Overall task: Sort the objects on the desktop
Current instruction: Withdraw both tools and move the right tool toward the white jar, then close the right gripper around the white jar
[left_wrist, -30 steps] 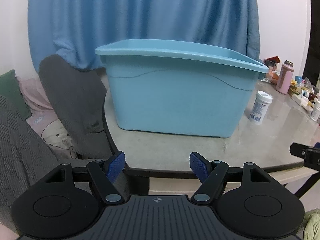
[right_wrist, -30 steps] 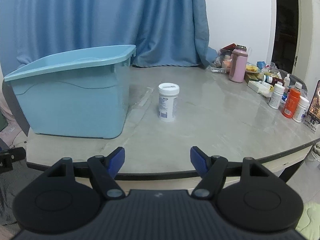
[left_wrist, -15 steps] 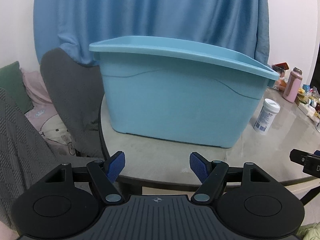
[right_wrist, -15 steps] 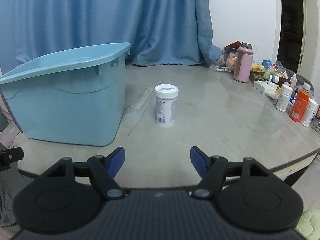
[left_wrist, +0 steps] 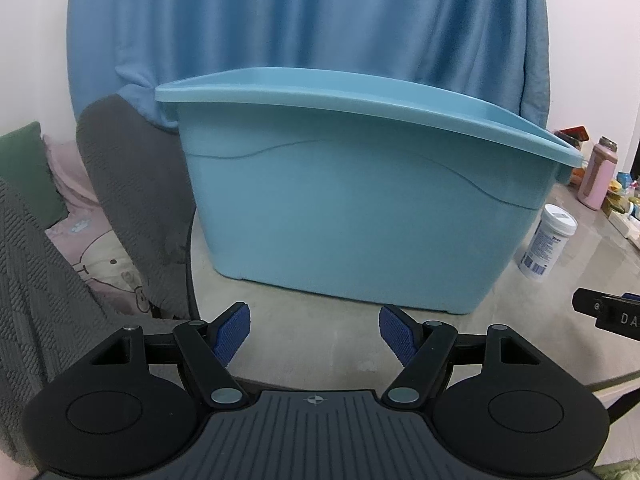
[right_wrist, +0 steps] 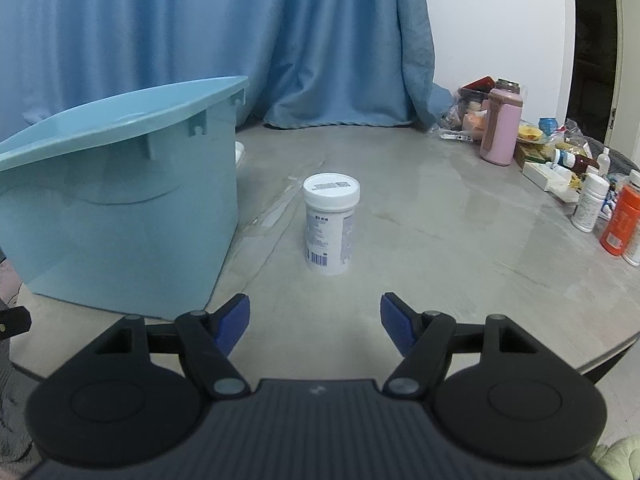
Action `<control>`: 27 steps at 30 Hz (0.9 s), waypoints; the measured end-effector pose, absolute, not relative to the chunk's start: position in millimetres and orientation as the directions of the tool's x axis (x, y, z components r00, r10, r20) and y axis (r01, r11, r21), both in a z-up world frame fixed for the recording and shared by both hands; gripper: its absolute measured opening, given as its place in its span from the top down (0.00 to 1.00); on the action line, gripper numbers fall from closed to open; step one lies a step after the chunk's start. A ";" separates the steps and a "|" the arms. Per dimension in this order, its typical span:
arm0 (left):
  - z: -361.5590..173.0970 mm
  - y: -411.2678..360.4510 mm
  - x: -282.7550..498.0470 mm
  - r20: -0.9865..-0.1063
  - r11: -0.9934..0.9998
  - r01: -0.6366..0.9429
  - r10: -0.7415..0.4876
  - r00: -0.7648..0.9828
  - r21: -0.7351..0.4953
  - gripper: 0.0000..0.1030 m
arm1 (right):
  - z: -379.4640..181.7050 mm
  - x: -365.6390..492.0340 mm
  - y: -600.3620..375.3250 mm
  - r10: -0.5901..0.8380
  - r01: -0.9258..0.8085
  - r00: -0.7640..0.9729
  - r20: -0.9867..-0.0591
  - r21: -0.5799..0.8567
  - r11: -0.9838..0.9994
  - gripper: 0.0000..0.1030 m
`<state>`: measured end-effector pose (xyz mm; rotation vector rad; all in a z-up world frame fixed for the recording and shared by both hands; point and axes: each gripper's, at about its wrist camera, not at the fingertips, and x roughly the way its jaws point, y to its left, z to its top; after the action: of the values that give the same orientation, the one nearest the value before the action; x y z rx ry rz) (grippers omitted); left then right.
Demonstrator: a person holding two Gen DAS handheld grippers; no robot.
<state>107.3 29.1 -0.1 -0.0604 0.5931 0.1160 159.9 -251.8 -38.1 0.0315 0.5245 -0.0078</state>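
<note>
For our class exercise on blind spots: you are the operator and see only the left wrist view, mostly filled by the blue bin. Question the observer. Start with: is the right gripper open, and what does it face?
Observer: The right gripper is open. The white bottle stands upright straight ahead of it, untouched.
Operator: Anything else to sort on that side?
Observer: An orange bottle stands among others at the table's right edge.
Operator: Anything behind the bin?
Observer: A small white thing peeks out past the bin's far corner. I cannot tell what it is.
</note>
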 end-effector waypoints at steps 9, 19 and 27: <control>-6.1 31.4 119.3 -0.568 0.989 -0.144 0.103 0.816 -0.026 0.28 | -44.2 196.4 -253.5 0.007 0.009 0.856 -0.517 0.027 1.000 0.30; -11.1 30.1 130.8 -0.575 0.990 -0.136 0.090 0.813 -0.037 0.28 | -51.0 226.1 -255.3 0.004 0.006 0.850 -0.527 0.017 1.000 0.30; -11.9 30.6 141.9 -0.580 0.989 -0.145 0.104 0.808 -0.025 0.28 | -55.2 247.0 -256.4 0.006 0.004 0.842 -0.539 0.018 1.000 0.29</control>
<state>141.9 30.6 -11.9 -0.0694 0.6159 0.1335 247.0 -256.4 -55.2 0.0186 0.5697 0.0011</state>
